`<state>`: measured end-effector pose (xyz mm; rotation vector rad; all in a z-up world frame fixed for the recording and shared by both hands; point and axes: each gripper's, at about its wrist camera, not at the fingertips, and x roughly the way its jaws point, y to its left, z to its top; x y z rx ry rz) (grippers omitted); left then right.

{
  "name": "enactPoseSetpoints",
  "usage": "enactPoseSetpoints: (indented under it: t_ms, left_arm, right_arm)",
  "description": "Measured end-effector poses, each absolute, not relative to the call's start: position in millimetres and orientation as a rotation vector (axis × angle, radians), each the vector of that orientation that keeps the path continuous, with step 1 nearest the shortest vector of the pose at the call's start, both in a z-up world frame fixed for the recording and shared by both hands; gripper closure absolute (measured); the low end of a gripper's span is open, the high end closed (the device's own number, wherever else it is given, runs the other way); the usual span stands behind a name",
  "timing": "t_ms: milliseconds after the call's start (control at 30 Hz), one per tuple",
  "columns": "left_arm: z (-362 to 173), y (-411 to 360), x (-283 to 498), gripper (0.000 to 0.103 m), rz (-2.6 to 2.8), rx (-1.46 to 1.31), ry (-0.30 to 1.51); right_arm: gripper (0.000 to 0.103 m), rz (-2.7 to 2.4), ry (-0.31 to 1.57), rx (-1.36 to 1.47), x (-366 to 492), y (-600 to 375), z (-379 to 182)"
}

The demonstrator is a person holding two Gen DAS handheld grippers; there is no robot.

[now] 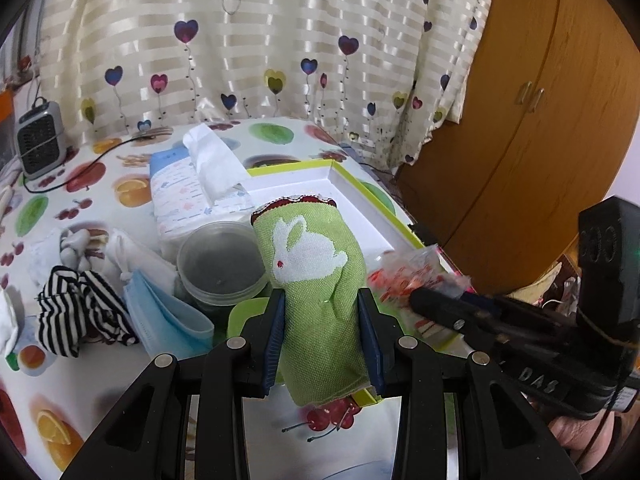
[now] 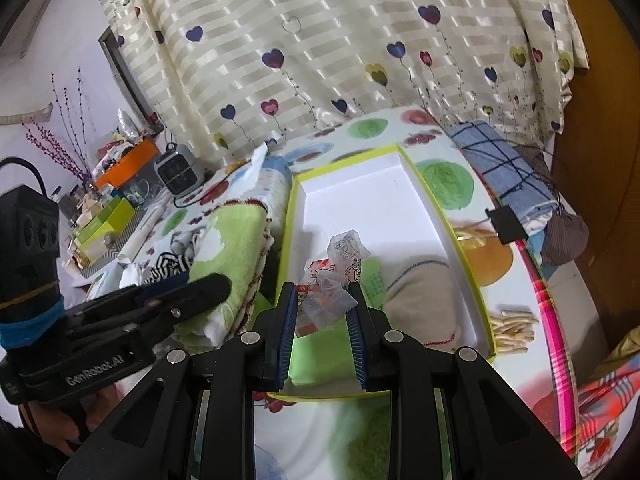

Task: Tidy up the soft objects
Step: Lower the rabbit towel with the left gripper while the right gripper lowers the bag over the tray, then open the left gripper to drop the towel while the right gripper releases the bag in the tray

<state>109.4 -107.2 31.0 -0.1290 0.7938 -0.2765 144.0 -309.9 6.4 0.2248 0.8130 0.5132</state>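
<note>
My left gripper [image 1: 321,299] is shut on a rolled green towel [image 1: 316,276] with a white rabbit on it, held above the near left corner of the white box with a lime rim [image 1: 360,184]. In the right wrist view the same green towel [image 2: 228,252] shows left of the box [image 2: 452,236]. My right gripper [image 2: 323,292] is shut on a crinkly clear packet with red print [image 2: 328,284], held over the box's near end. That packet [image 1: 412,276] also shows at the right gripper's tip in the left wrist view. A beige sock [image 2: 424,300] lies inside the box.
On the fruit-print tablecloth left of the box lie a tissue pack [image 1: 192,188], a clear round tub [image 1: 220,264], a blue face mask [image 1: 168,316] and a striped cloth [image 1: 76,312]. A small grey heater [image 1: 40,144] stands far left. A blue checked cloth [image 2: 504,168] lies at the table's right edge.
</note>
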Motion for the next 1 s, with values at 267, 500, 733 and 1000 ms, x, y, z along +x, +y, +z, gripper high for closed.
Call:
enactPoseSetpoints:
  t_ms: [267,500,733,1000]
  left_arm:
    - [26.7,-114.1,119.3,0.070,-0.288,-0.117,0.807]
    - [21.4,-120.7,126.0,0.069,-0.304,-0.116,0.821]
    - [17.4,-127.7,133.8,0.069,-0.314,-0.122,0.832]
    - [9.1,-136.7,144.8,0.066,-0.335,-0.139,0.853]
  right_arm:
    - [0.076,0.517,0.903,0.167,151.1,-300.4,-16.6]
    - [0.053,0.494,0.848,0.132,145.9,-305.6,-8.6]
    - [0.053,0.450,0.801,0.135,143.4,-318.4,1.5]
    - [0.053,0.425,0.770,0.165,143.3,-329.4,8.0]
